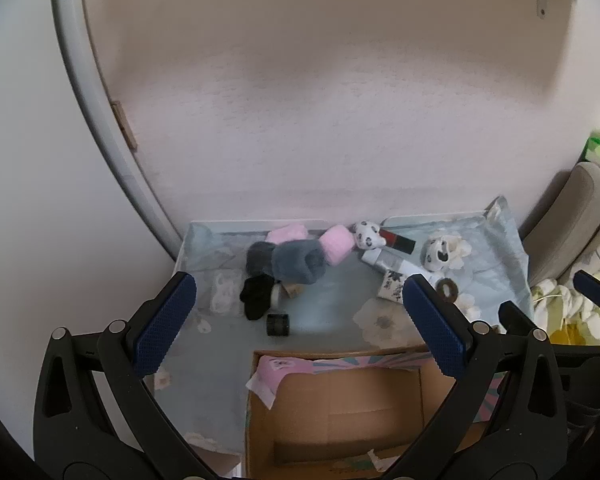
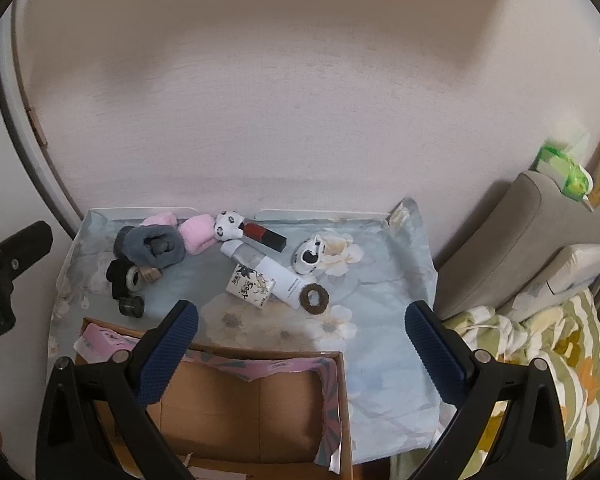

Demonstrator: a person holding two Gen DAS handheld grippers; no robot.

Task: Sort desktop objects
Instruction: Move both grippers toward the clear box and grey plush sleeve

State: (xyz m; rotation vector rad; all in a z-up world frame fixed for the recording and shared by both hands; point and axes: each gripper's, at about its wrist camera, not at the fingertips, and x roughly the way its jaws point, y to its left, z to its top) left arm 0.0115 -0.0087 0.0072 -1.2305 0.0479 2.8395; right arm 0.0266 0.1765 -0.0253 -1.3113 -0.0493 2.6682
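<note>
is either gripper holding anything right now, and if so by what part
Nothing is held. The left gripper and the right gripper both stand wide open above the cardboard box, with nothing between their pads.

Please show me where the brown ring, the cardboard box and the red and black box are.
brown ring (image 2: 315,298): right wrist view, on its left band.
cardboard box (image 2: 244,412): right wrist view, on its bare inside floor.
red and black box (image 2: 265,235): right wrist view, on its middle.

Both tongs are pointing steeply downward, side by side. The left tongs are gaping wide, gripping nothing; the right tongs are likewise standing wide and empty.
</note>
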